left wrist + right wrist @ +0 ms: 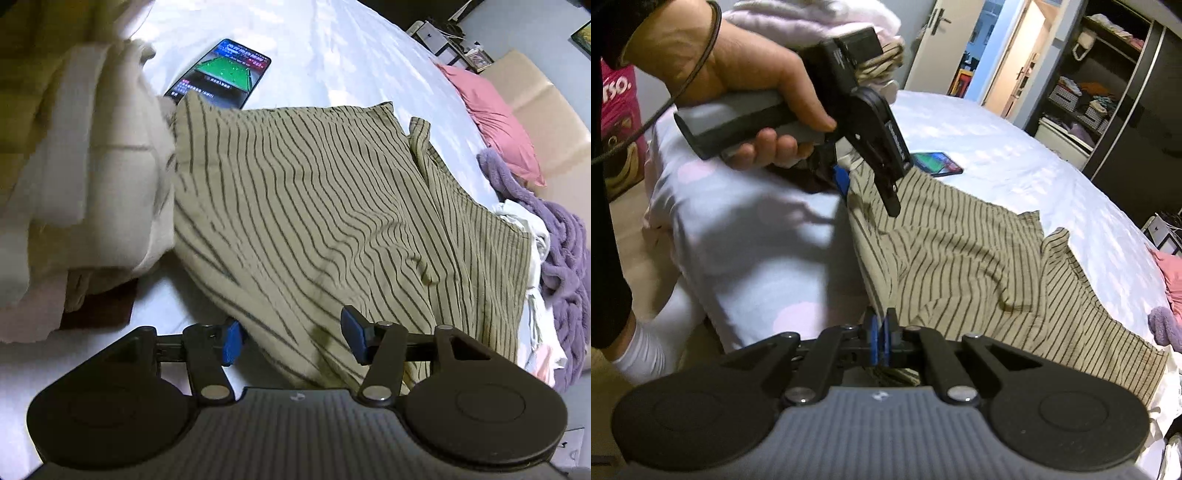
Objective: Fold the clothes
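Observation:
A beige garment with thin dark stripes (314, 206) lies spread on the white bed; it also shows in the right wrist view (979, 266). My left gripper (291, 338) is open, its blue pads either side of the garment's near edge, with cloth between them. It shows in the right wrist view (866, 184), held over the garment's far corner at the bed's edge. My right gripper (881, 341) is shut on the garment's near edge, cloth pinched between the blue pads.
A stack of folded cream clothes (85, 166) stands left of the garment. A lit phone (221, 72) lies on the sheet (332, 55) beyond it. A pink pillow (495, 118), a purple fleece (554, 236) and white clothes lie at right. A wardrobe (1108, 81) and open door stand behind.

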`<state>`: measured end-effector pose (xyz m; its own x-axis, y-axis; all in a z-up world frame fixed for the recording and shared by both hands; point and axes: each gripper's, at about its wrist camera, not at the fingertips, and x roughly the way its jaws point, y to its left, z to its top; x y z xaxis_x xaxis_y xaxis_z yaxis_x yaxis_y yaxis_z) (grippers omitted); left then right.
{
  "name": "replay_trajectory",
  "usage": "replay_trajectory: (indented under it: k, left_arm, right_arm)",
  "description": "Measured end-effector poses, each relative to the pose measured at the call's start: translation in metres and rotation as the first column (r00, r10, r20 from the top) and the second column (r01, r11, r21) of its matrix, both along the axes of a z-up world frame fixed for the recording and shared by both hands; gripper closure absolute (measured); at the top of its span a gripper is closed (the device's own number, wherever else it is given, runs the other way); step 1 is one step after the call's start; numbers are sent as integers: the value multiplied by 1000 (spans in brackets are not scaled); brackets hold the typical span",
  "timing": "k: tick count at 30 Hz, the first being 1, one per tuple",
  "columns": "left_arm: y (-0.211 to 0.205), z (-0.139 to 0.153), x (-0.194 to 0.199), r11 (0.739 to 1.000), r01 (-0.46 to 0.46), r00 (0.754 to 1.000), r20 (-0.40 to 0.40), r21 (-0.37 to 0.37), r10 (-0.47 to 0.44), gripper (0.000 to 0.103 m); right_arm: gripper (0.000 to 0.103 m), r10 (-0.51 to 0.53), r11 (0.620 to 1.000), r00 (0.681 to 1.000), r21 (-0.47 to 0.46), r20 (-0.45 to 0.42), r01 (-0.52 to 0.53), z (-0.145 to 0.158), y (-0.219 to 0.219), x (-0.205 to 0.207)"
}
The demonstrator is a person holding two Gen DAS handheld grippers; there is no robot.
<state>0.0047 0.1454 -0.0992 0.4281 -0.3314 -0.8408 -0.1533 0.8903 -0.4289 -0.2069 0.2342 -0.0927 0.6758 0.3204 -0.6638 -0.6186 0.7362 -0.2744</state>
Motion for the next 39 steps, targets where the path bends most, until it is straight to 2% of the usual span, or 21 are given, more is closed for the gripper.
replay_trajectory:
  k: [4, 7, 9, 12, 14, 15, 18, 20, 21, 22, 25, 30, 39]
  left_arm:
    - [-2, -6, 11, 999, -29, 999, -28, 41, 31, 50]
    - [0, -8, 19, 996, -63, 997, -39, 57, 66, 57]
    - [2, -6, 23, 994, -82, 996, -33, 65, 85, 57]
    - [5, 1, 29, 991, -123, 992, -5, 59, 123, 57]
    - [7, 7, 33, 987, -150, 989, 24, 51, 149, 62]
    - [6, 10, 35, 985, -165, 986, 43, 50, 163, 69]
    - [4, 23, 41, 979, -201, 975, 107, 45, 195, 71]
    - [-2, 32, 45, 976, -209, 967, 160, 63, 197, 73]
    - [-4, 36, 48, 974, -213, 964, 180, 73, 197, 80]
    - [-7, 38, 52, 973, -216, 964, 179, 86, 198, 91]
    - [-15, 42, 63, 967, -224, 964, 174, 125, 201, 98]
    - [-29, 49, 80, 960, -210, 969, 173, 184, 179, 103]
    - [-49, 67, 89, 972, -161, 969, 216, 174, 121, 103]
  right_arm:
    - [99, -15, 999, 1000, 32, 17, 14, 10, -9, -2]
    - [99, -23, 998, 999, 52, 26, 21, 17, -16, -4]
    - [99, -28, 998, 999, 64, 31, 26, 21, -20, -5]
    - [99, -33, 996, 999, 86, 27, 31, 25, -26, -5]
    - [99, -33, 995, 999, 96, 19, 31, 24, -28, -6]
    - [99, -32, 995, 999, 97, 17, 30, 24, -28, -6]
    - [99, -30, 995, 999, 99, 13, 29, 24, -29, -7]
    - [99, -32, 994, 999, 102, 10, 30, 24, -31, -8]
    - [99, -34, 994, 999, 104, 10, 32, 24, -31, -8]
    - [99, -36, 994, 999, 105, 9, 34, 25, -33, -8]
    - [99, -46, 992, 999, 115, 7, 45, 27, -38, -9]
    - [99, -59, 988, 998, 142, 10, 58, 35, -44, -11]
    - [101, -127, 952, 991, 275, -50, 136, 36, -65, 3]
